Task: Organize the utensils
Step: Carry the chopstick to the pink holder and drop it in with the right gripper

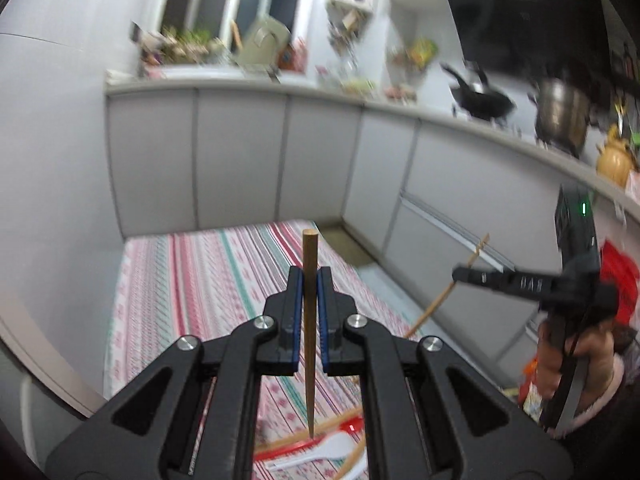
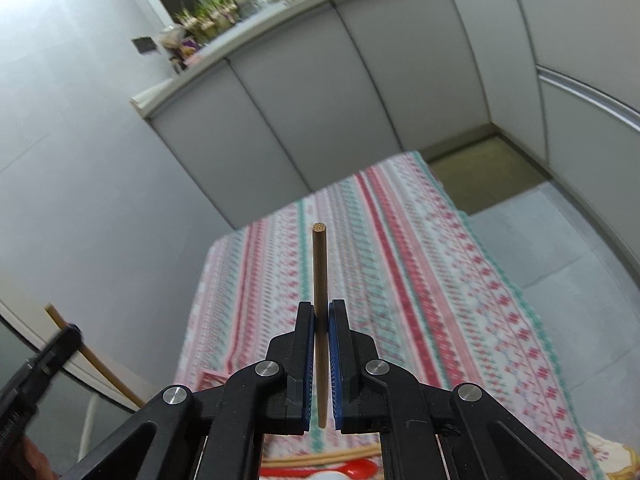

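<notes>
My left gripper [image 1: 309, 276] is shut on a brown wooden chopstick [image 1: 309, 320] that stands upright between its blue pads, above the striped tablecloth [image 1: 192, 292]. My right gripper [image 2: 321, 308] is shut on a second brown chopstick [image 2: 320, 264], also upright. In the left wrist view the right gripper [image 1: 460, 274] shows at the right with its chopstick [image 1: 432, 308]. In the right wrist view the left gripper [image 2: 70, 334] shows at the lower left with its chopstick [image 2: 96, 364]. Loose chopsticks [image 1: 320, 428], a white spoon [image 1: 328, 446] and a red spoon [image 2: 352, 470] lie below on the table.
Grey cabinet fronts [image 1: 240, 160] under a cluttered counter run behind the table. A black wok [image 1: 480, 98] and a steel pot [image 1: 564, 114] sit on the stove at the right. Bare floor [image 2: 560, 240] lies right of the table.
</notes>
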`<state>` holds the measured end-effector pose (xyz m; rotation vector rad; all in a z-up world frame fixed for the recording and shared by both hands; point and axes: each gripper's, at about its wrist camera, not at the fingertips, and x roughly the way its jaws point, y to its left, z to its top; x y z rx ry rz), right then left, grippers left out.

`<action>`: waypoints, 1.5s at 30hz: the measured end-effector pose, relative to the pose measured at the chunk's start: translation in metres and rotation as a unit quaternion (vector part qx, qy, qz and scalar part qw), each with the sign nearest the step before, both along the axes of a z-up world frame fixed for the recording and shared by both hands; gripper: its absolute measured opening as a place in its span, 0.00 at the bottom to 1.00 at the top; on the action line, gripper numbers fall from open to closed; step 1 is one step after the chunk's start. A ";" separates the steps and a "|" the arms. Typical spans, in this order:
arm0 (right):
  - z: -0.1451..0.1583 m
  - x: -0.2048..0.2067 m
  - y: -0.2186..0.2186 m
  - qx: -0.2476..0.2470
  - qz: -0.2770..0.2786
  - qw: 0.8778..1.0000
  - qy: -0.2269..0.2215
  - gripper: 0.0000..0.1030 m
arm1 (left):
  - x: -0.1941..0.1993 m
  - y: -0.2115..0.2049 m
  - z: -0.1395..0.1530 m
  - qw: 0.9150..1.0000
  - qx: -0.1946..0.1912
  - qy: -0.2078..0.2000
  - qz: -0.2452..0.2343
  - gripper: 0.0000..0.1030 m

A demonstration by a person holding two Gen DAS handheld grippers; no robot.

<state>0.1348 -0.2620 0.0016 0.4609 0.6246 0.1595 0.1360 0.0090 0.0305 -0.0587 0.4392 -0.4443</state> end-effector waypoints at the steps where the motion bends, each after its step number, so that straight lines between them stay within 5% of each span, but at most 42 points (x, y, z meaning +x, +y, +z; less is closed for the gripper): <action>1: 0.003 0.001 0.005 0.002 0.004 1.000 -0.005 0.05 | -0.001 0.008 0.004 1.000 -0.009 -0.009 0.010 0.08; 10: 0.011 0.014 0.044 0.018 0.034 0.999 -0.030 0.05 | 0.011 0.044 -0.008 0.996 -0.045 -0.024 0.079 0.08; 19: 0.002 0.041 0.088 0.011 0.069 0.997 -0.038 0.05 | 0.031 0.047 -0.032 0.994 -0.010 -0.038 0.102 0.08; 35: -0.059 0.085 0.134 -0.035 0.107 0.993 0.045 0.06 | 0.073 0.036 -0.081 0.995 0.032 0.026 0.094 0.08; 45: -0.074 0.093 0.137 -0.027 0.113 0.991 0.074 0.06 | 0.087 0.036 -0.087 0.995 0.002 0.061 0.083 0.08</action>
